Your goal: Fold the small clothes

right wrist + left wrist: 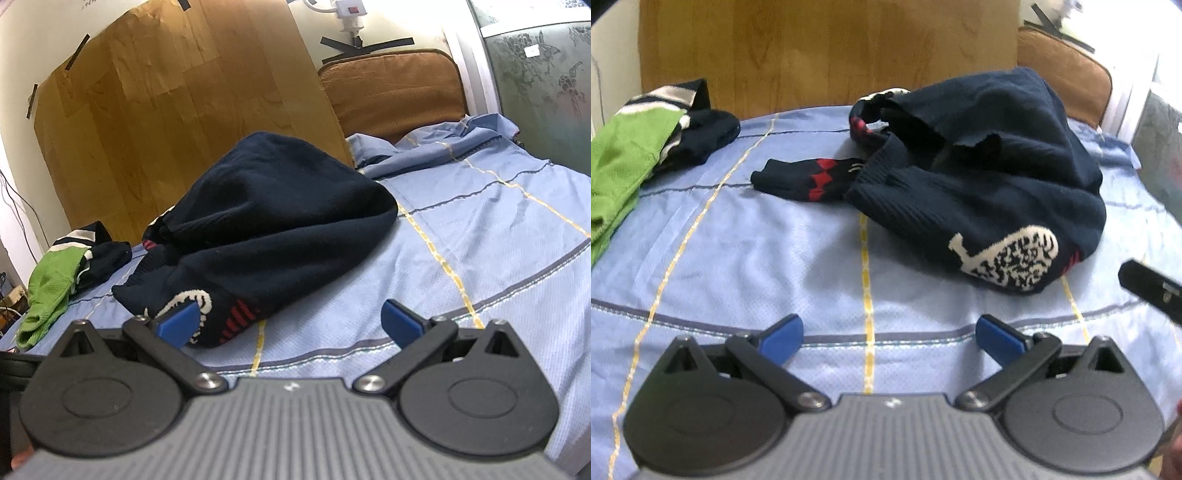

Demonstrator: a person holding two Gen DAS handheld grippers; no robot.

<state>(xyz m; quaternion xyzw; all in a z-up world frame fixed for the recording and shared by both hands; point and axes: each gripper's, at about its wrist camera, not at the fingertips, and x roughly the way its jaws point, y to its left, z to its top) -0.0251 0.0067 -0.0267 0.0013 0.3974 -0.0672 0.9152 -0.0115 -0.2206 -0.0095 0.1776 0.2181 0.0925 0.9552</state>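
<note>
A crumpled navy knit sweater (990,177) with a white patterned motif and red marks lies on the blue bedsheet (738,258); one sleeve stretches left. It also shows in the right wrist view (266,229). My left gripper (888,338) is open and empty, low over the sheet in front of the sweater. My right gripper (290,325) is open and empty, its left fingertip (179,319) just in front of the sweater's near edge. Part of the right gripper shows at the right edge of the left wrist view (1152,288).
A green garment (624,155) and a striped navy one (698,122) lie at the far left, also in the right wrist view (51,291). A wooden board (827,51) stands behind the bed. A brown cushion (391,88) leans at the head.
</note>
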